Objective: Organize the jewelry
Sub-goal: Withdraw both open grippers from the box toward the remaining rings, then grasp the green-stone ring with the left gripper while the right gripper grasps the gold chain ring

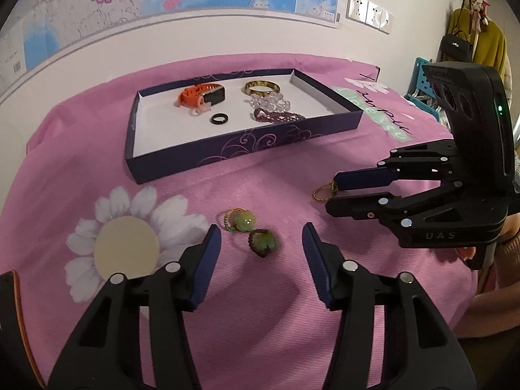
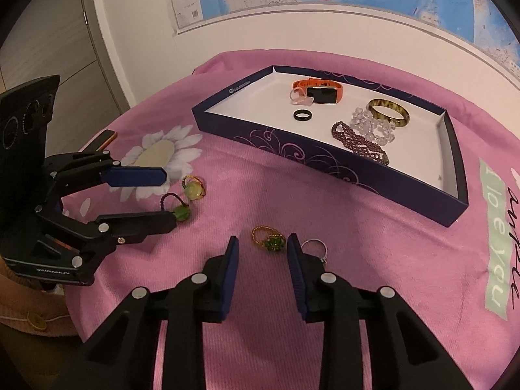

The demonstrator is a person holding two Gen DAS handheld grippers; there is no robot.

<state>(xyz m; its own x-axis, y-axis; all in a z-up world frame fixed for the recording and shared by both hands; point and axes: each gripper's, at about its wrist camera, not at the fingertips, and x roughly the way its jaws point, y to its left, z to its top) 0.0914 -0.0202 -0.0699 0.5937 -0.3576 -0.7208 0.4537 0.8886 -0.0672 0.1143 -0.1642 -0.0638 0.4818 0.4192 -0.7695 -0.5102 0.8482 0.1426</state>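
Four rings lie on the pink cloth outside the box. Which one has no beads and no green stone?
The silver ring, beside the right tongs. It is a plain metal band, while the other three have beaded bands and green stones.

A shallow navy box [image 2: 344, 165] lay open on pink cloth, holding an orange watch [image 2: 320, 92], black ring [image 2: 303, 115], mottled bangle [image 2: 388, 112] and beaded bracelets [image 2: 360, 141]. In front of the box, three green-stoned beaded rings [image 2: 271, 239] and a silver ring [image 2: 315, 247] lay flat.

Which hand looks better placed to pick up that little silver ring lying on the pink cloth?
The right gripper: the silver ring lies right beside its fingertip; the left gripper is farther off.
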